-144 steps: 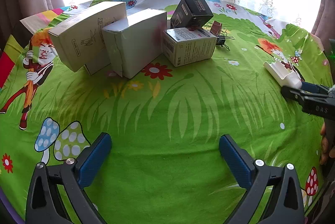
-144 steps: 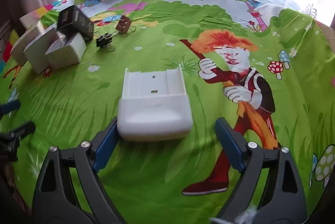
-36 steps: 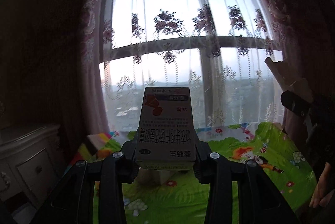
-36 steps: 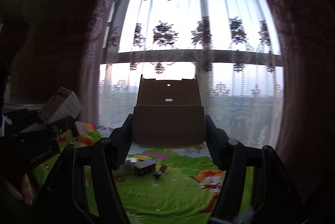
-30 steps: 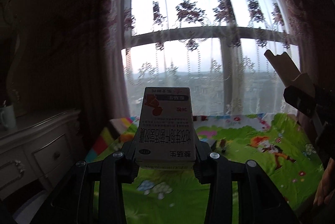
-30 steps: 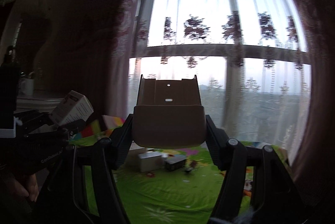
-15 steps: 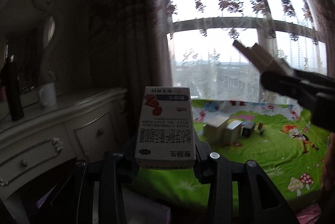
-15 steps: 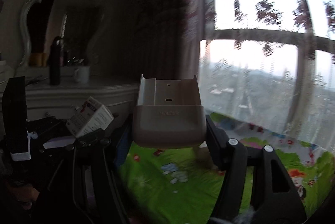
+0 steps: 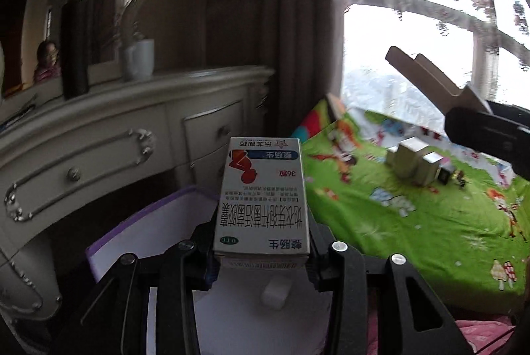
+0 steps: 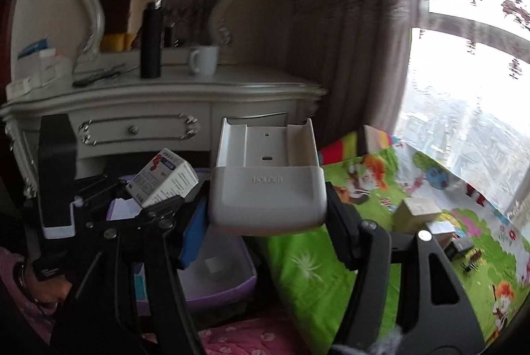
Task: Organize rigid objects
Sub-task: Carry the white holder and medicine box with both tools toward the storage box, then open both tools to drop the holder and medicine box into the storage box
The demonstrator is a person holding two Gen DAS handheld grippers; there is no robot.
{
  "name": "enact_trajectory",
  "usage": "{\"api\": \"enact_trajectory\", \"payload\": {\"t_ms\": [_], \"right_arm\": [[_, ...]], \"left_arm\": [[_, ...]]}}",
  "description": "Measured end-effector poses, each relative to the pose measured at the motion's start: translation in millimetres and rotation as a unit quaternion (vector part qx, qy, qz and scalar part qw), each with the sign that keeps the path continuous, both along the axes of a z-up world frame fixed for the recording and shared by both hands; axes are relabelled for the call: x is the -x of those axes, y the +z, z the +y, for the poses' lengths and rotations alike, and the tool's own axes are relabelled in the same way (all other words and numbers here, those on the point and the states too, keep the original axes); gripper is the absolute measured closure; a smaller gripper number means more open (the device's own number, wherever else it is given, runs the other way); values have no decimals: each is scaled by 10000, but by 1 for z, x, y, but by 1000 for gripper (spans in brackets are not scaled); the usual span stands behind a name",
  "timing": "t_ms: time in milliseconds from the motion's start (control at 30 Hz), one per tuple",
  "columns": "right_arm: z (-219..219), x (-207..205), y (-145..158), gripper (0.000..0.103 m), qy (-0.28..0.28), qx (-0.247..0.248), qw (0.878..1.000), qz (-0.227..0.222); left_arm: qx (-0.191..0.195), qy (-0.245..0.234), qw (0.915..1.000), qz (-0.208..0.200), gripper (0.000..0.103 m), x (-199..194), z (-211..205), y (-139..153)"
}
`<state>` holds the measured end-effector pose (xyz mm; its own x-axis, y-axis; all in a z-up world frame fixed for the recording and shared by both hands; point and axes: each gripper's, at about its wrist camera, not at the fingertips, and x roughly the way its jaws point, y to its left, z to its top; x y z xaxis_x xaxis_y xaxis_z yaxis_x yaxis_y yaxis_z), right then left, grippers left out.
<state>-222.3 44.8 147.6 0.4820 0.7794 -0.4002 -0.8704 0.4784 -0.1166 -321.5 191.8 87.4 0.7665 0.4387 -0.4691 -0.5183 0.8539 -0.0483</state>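
The left gripper (image 9: 261, 259) is clamped on a white medicine box (image 9: 262, 196) printed with red and blue markings (the text reads upside down from this camera). The box sticks forward from between the fingers, held in the air above a purple-rimmed bin (image 9: 145, 215) with a white interior. A small white cube (image 9: 275, 294) lies on the bin's floor, below the box.

The right gripper (image 10: 268, 209) is closed around a beige plastic holder (image 10: 266, 179), gripping its wide rounded base; its flat back plate points away from the camera. From this view the holder hangs near the bin's right edge, over the border between bin (image 10: 228, 288) and bedspread, with the left gripper (image 10: 155, 209) and its medicine box (image 10: 162, 177) just to its left.

To the right lies a bright green cartoon-print bedspread (image 9: 414, 222). Far across it, a cluster of small boxes (image 9: 414, 161) stands together. On the left, behind the bin, is a cream dresser (image 10: 159, 109) with a mirror, carrying a black bottle (image 10: 150, 40) and a white mug (image 10: 204, 59). A curtained window fills the far right.
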Motion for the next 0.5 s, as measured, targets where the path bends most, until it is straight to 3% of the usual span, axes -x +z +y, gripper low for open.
{"api": "enact_trajectory", "payload": {"t_ms": [267,500], "right_arm": [[54,19,-27,36,673,690,9951,229],[86,30,-58,36,969,1203,9874,343]], "left_arm": [[863,540,9938,442,62,7,49,-30],[1078,814,9890,602,62,16,68,-47]]}}
